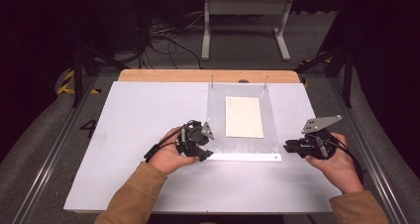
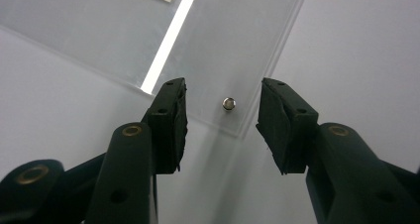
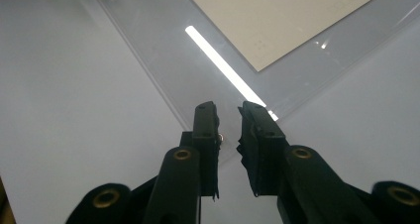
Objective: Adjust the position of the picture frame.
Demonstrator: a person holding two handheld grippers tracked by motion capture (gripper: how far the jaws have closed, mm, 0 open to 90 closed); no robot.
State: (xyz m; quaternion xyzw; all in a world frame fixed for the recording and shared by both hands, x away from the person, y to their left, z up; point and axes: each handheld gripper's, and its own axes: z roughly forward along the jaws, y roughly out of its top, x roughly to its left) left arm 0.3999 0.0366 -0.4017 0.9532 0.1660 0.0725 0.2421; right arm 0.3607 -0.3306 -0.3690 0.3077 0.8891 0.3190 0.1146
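A clear acrylic sheet (image 1: pixel 218 120) lies on the white board with a cream card (image 1: pixel 243 116) at its middle. My left gripper (image 1: pixel 207 153) is at the sheet's near left corner. In the left gripper view it (image 2: pixel 223 85) stands open, jaws on either side of a small metal stud (image 2: pixel 229 103) set in the sheet's (image 2: pixel 233 35) corner, not touching it. My right gripper (image 1: pixel 287 145) points at the near right corner. Its jaws (image 3: pixel 228 107) are nearly together with a narrow gap, over another stud (image 3: pixel 220 136) beside the left jaw. The card (image 3: pixel 282 16) lies beyond.
Two thin upright pins (image 1: pixel 212 80) (image 1: pixel 266 81) stand at the sheet's far corners. The white board (image 1: pixel 138 135) rests on a wooden table (image 1: pixel 163 75). Metal rails run along both sides; a white stand (image 1: pixel 245 16) and cables lie on the floor behind.
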